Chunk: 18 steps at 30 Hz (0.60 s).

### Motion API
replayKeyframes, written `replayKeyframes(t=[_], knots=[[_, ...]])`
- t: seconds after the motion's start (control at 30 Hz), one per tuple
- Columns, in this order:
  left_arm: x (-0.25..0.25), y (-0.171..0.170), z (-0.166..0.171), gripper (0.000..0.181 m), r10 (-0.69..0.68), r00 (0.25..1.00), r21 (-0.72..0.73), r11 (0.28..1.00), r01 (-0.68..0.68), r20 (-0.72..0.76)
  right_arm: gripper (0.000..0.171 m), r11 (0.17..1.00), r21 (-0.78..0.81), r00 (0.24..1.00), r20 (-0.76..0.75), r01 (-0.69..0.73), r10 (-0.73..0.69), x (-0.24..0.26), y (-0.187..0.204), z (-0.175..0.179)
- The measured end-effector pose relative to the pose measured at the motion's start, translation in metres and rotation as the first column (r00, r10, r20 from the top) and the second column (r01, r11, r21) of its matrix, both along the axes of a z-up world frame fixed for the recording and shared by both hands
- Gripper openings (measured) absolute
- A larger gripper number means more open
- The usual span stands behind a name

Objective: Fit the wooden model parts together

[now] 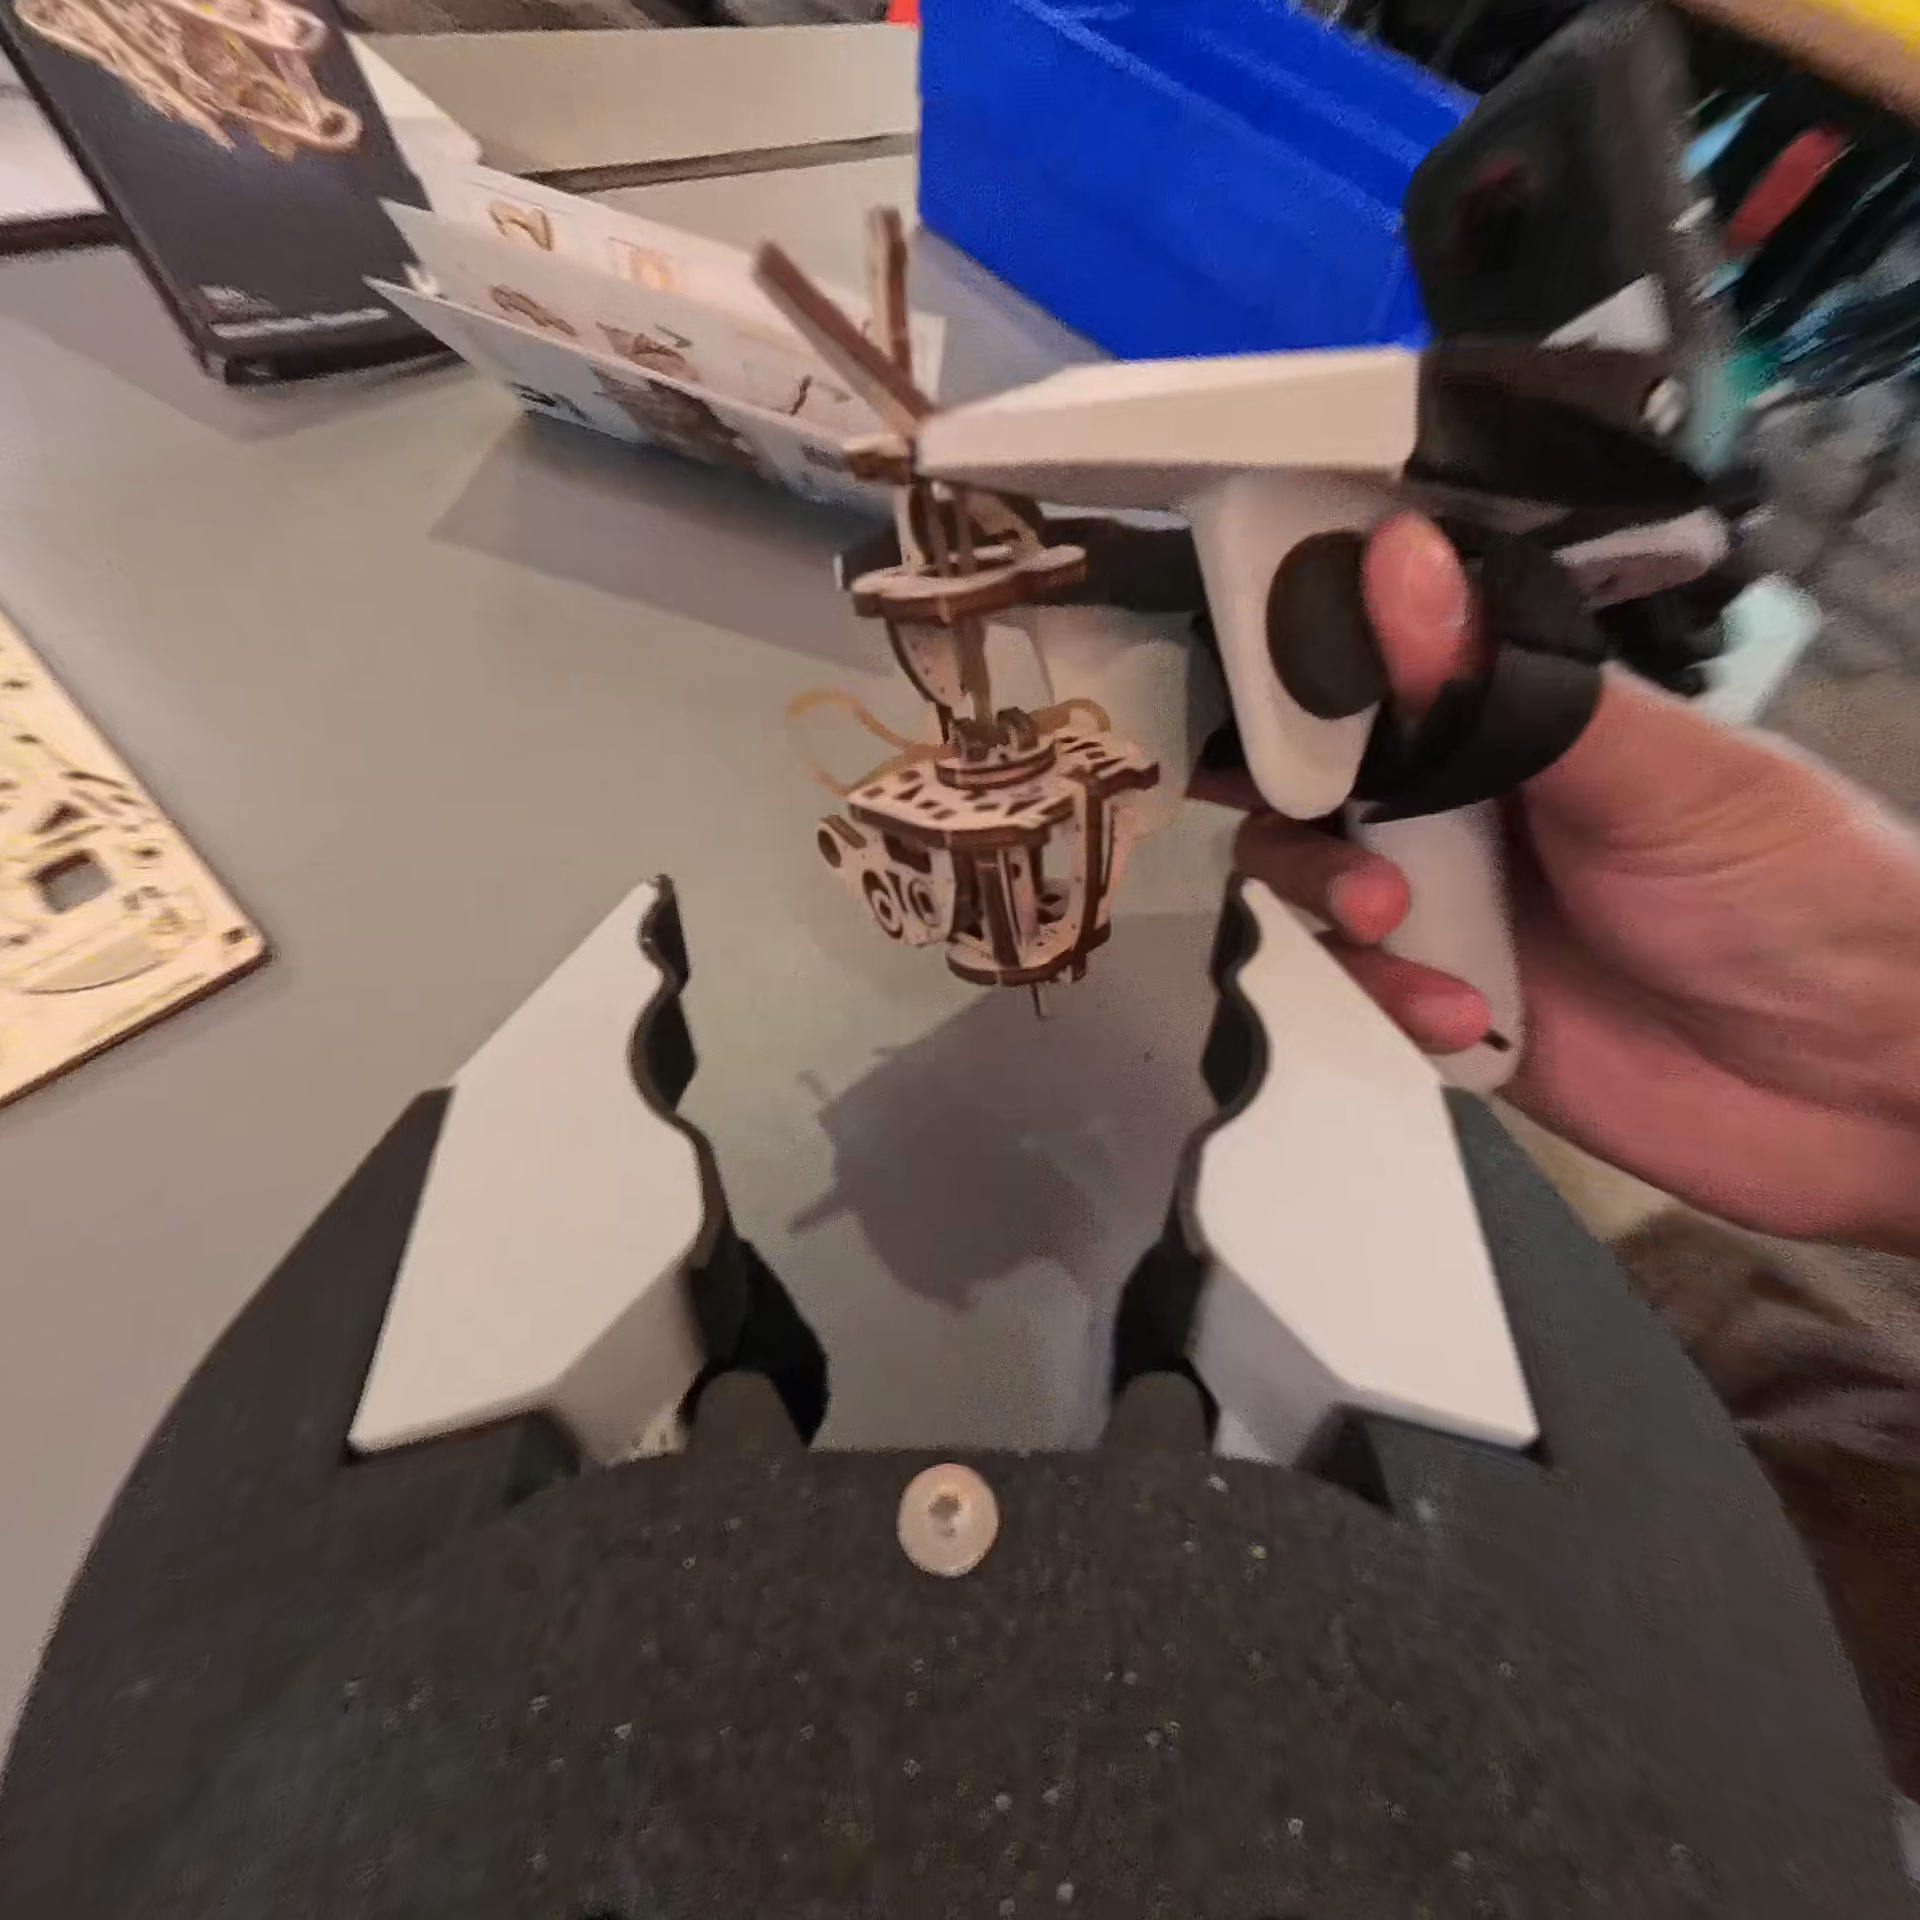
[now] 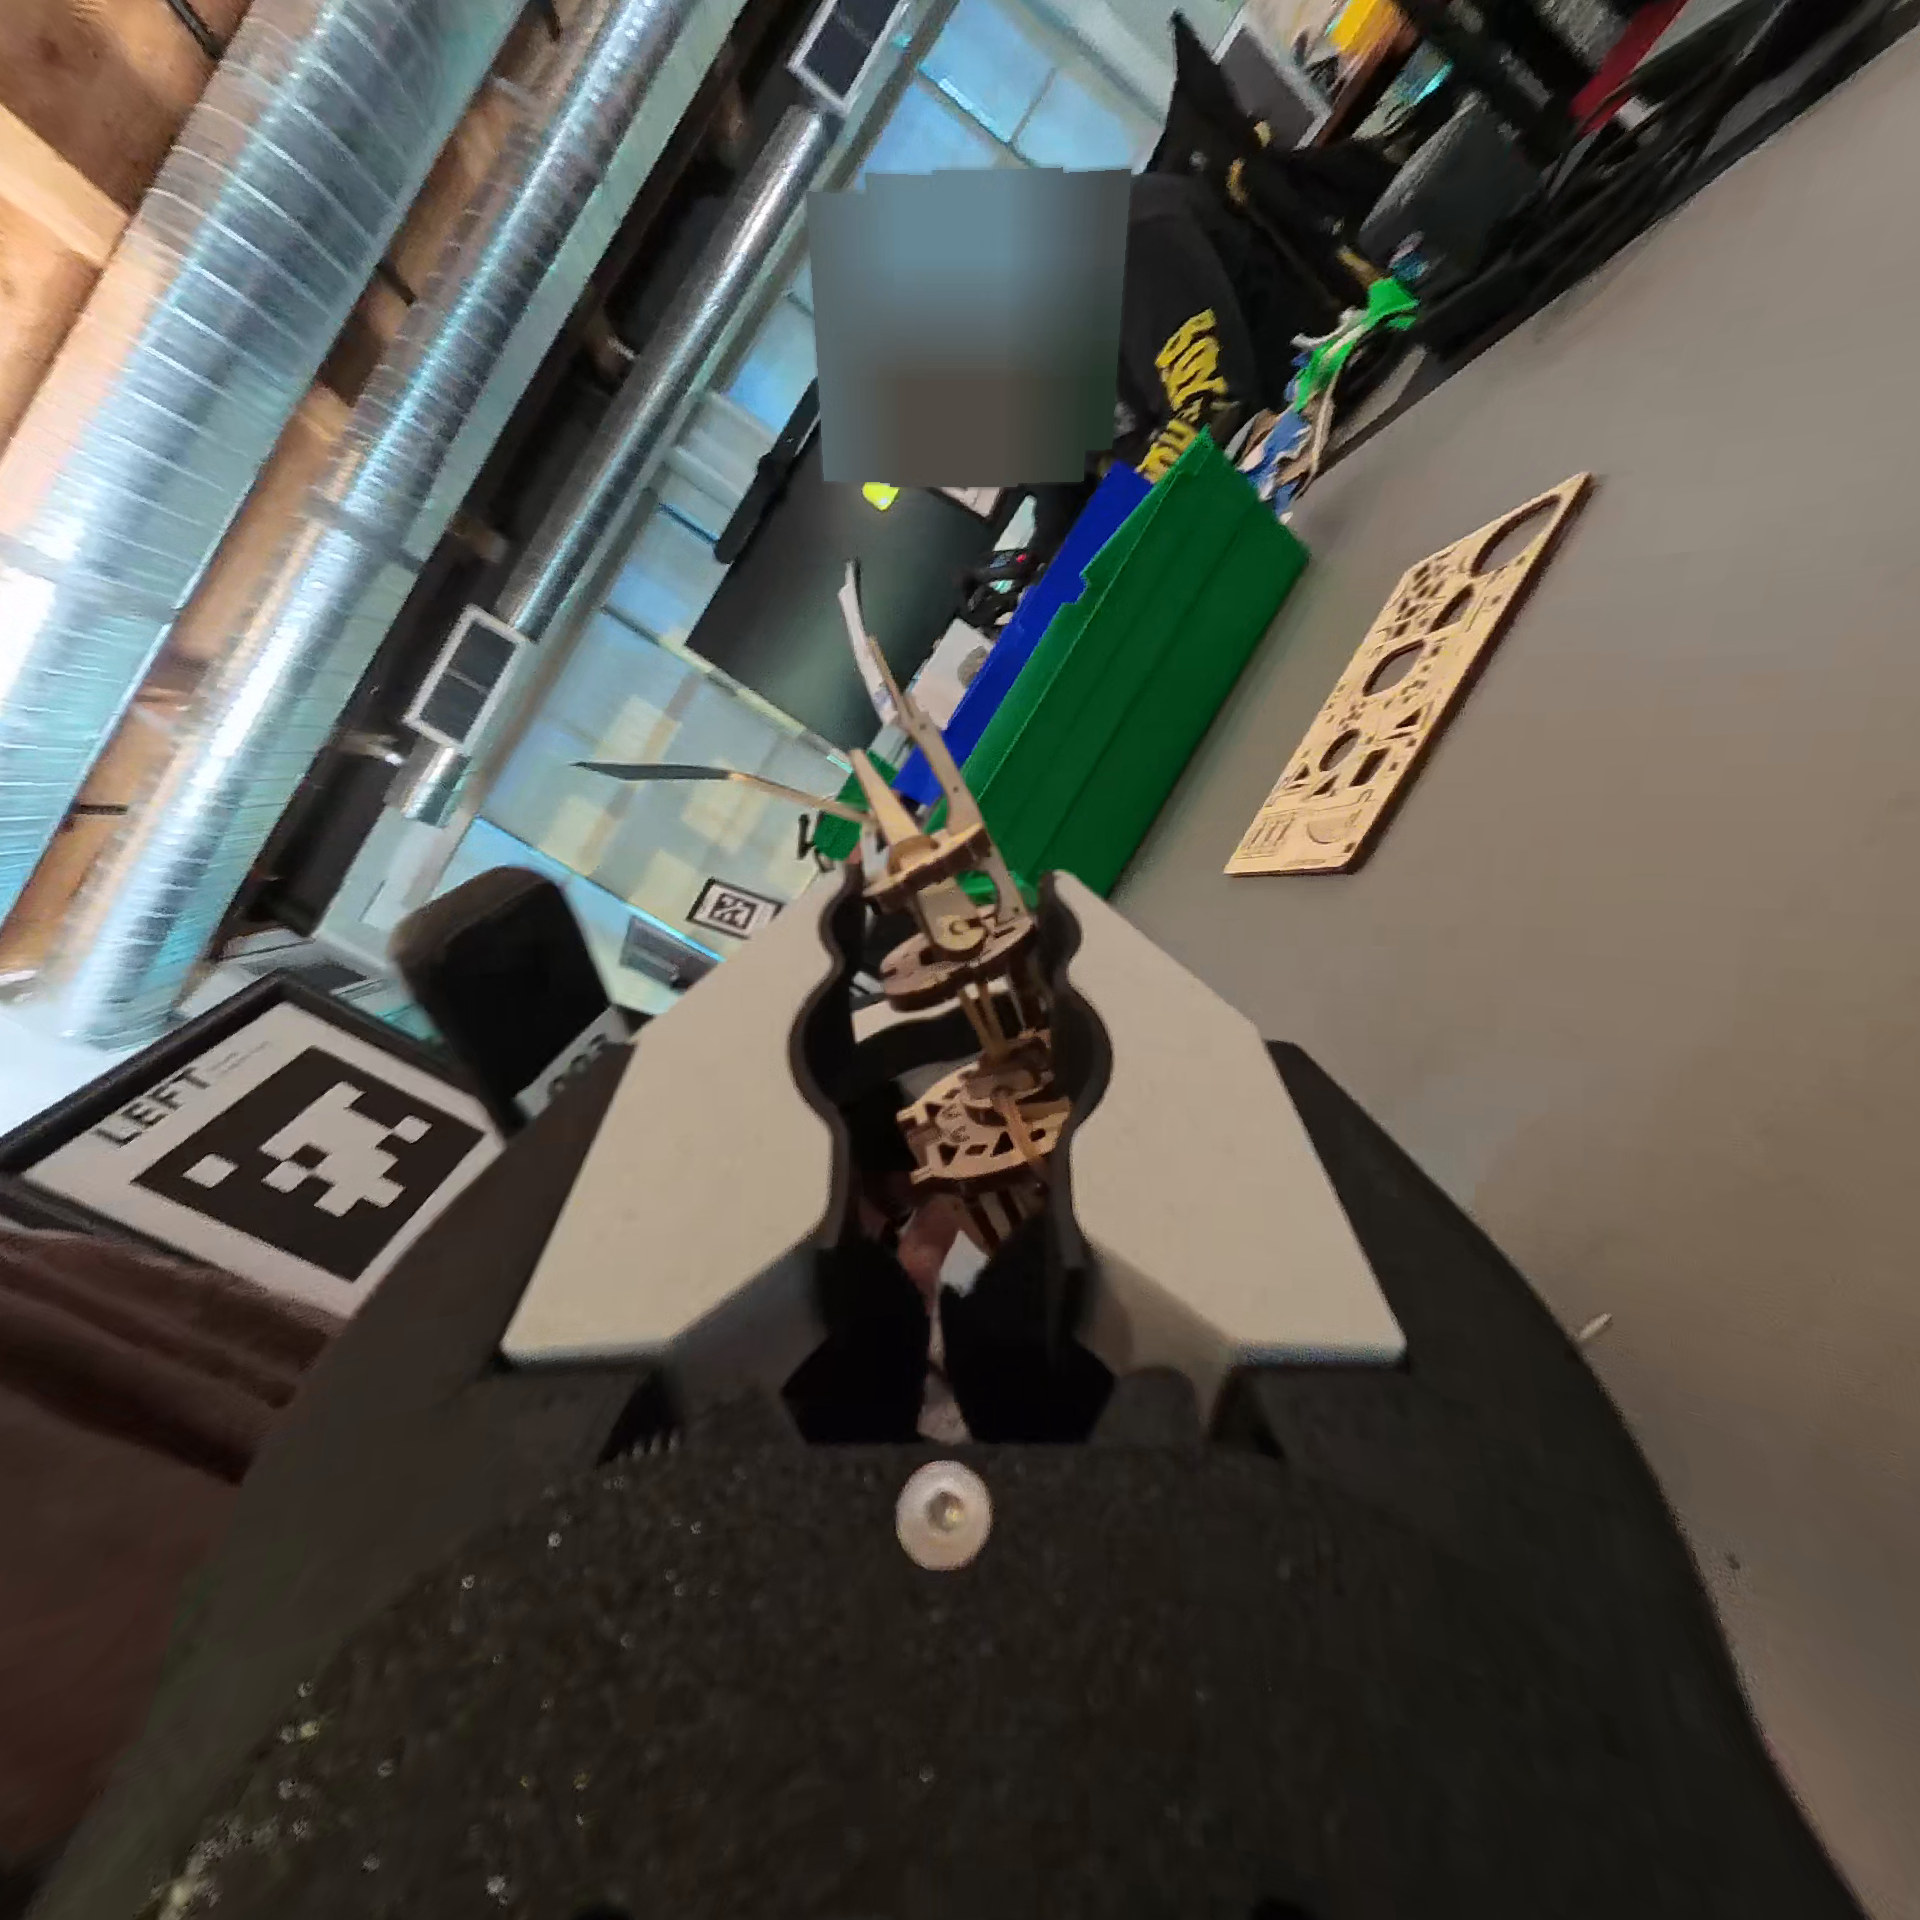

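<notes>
Mid-assembly above the grey worktop (image 1: 312, 644): my right tool (image 1: 914, 457) is clamped on the upper stem of the wooden model (image 1: 987, 831), just under its fan of thin blades, and holds it in the air with nothing beneath it but its shadow. The model's long axis runs roughly top to bottom in the left wrist view, blades up, boxy fretwork body hanging at the lower end. My left tool (image 1: 945, 935) is spread wide and holds nothing; the model's body hangs directly ahead of its gap, just beyond the fingertips (image 1: 644, 914), so the left tool is the free one and the nearer to that lower end. I judge the next move as a straight advance to close around the body, crosswise to the stem.

Seen along my right tool (image 2: 951, 914), the model lies lengthwise between its fingers, blades pointing away.

A sheet of uncut wooden parts (image 1: 94, 894) lies flat at the worktop's left edge. A dark box (image 1: 239, 177) and an open instruction booklet (image 1: 623, 332) sit toward the far edge, beside a blue bin (image 1: 1164, 187).
</notes>
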<state>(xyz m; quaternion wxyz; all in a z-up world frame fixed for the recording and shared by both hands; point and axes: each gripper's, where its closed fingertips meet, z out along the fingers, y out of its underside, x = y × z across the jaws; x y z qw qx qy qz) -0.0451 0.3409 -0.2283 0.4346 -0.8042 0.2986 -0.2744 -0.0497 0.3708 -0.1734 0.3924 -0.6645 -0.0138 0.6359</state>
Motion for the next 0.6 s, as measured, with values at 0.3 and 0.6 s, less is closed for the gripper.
replayKeyframes(t=[0.3, 0.6], knots=[[0.011, -0.01, -0.001, 0.055, 0.048, 0.983, 0.152, 0.988, -0.02, -0.177, 0.032, 0.997, 0.002, 0.997, -0.015, 0.078, -0.078, 0.003, -0.013, 0.005], [-0.008, -0.005, -0.003, 0.049, -0.031, 0.977, 0.139, 0.988, 0.061, -0.211, 0.039, 0.998, 0.009, 0.998, -0.011, -0.065, 0.065, 0.007, -0.013, 0.006]])
